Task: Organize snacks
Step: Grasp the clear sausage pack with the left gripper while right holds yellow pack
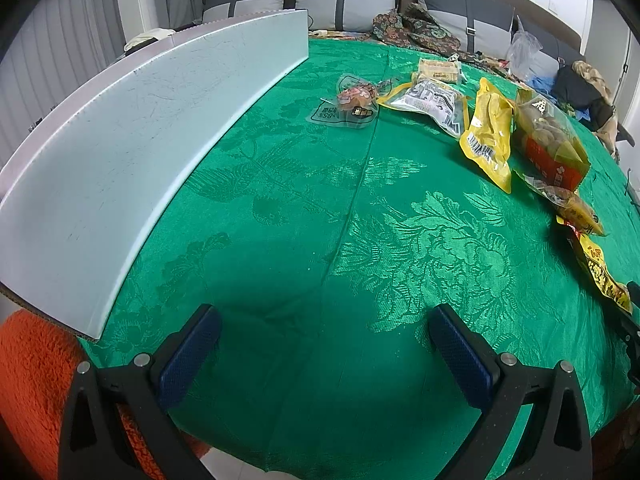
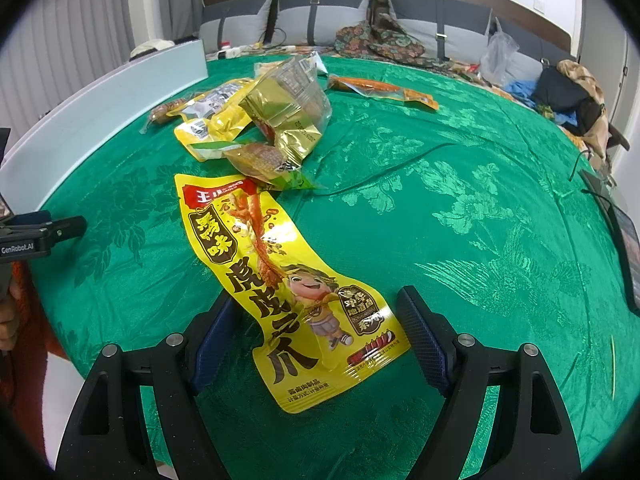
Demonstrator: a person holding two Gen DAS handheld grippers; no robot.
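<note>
A long yellow snack packet (image 2: 288,292) lies flat on the green tablecloth (image 2: 480,220), its near end between the open jaws of my right gripper (image 2: 320,332). Beyond it lies a heap of packets: a gold foil bag (image 2: 288,112), a brown packet (image 2: 260,158) and a yellow one (image 2: 208,128). An orange packet (image 2: 380,88) lies further back. In the left wrist view my left gripper (image 1: 326,340) is open and empty over bare cloth. Snack packets lie at the right: a yellow one (image 1: 490,132), a red-and-clear bag (image 1: 548,140), a white one (image 1: 432,100).
A long pale box wall (image 1: 132,132) runs along the table's left side, also in the right wrist view (image 2: 108,108). A black cable (image 2: 380,172) crosses the cloth. A dark device (image 2: 624,236) lies at the right edge. Cushions and clutter sit behind the table.
</note>
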